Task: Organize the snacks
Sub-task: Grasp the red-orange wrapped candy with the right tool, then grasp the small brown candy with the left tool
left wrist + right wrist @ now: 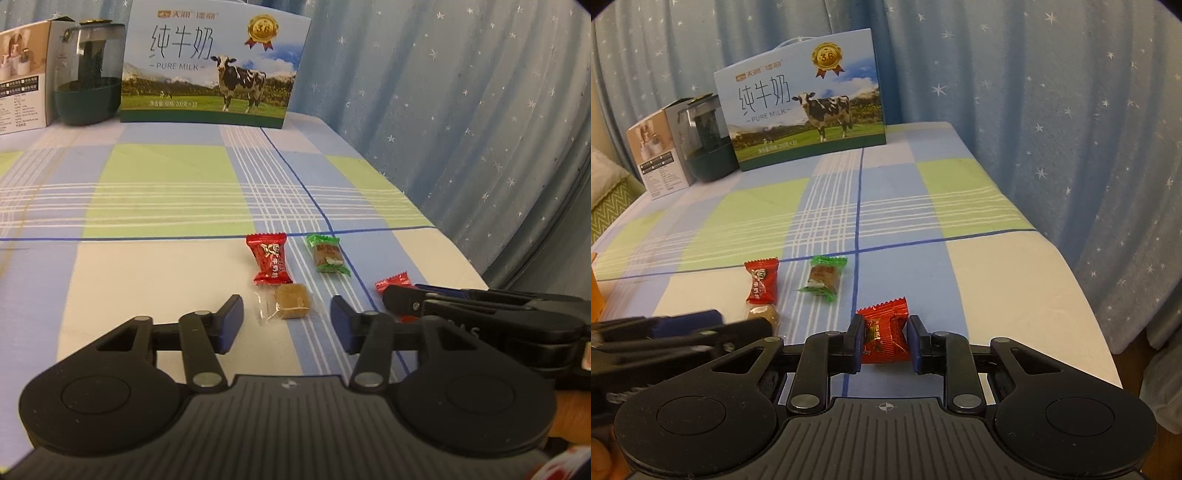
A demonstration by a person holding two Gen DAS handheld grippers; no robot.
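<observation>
A: Plaid cloth (pixel 960 184), blue, green and white, covers the whole table. Take the milk carton (pixel 801 118) at the far edge as the landmark. What stands left of it?

B: A dark green canister (pixel 705 144) just beside it, and left of that a printed cardboard box (pixel 653 158). Starry blue curtains (pixel 1071 110) hang behind.

A: And in front of the carton, near the front edge?

B: Four candies. Going left to right: a red-wrapped candy (pixel 267 263), with a brown candy in clear wrap (pixel 291 301) just below its near end; then a green-wrapped candy (pixel 327 255); then a second red candy (pixel 884 334) furthest right.

A: Where is the left gripper (pixel 287 325)?

B: Low over the cloth, its blue pads either side of the brown candy's near end. The jaws stand apart, not touching the wrapper.

A: The right gripper (pixel 884 341)?

B: Its jaws are clamped on the second red candy, pads pressed against both sides of the crinkled wrapper. From the left wrist view only a corner of that wrapper shows past the right gripper's fingers (pixel 406 297).

A: Anyone visible?

B: Only a bit of a hand (pixel 600 461) at the lower left corner.
</observation>
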